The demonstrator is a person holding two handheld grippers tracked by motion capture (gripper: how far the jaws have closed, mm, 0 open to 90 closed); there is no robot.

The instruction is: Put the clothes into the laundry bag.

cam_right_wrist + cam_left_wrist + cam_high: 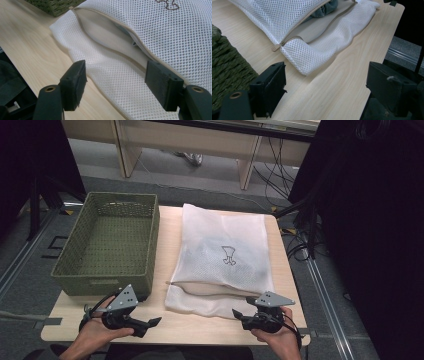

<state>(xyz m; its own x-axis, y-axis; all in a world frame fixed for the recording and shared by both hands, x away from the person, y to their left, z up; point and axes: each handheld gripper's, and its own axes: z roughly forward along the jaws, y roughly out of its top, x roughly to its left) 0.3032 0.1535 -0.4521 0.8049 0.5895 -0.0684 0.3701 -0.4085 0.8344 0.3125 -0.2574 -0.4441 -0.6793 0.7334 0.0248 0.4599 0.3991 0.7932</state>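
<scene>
Lying on the table (70, 320) beside the basket (107, 245), the mesh bag (220, 255) is seen unzipped along its near edge. The right gripper (116, 82) is held apart just over that edge, the left gripper (325, 87) apart over bare wood, nothing clamped.

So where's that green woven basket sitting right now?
In the high view the green woven basket stands on the left half of the wooden table, right beside the white mesh bag, just beyond the left gripper.
</scene>
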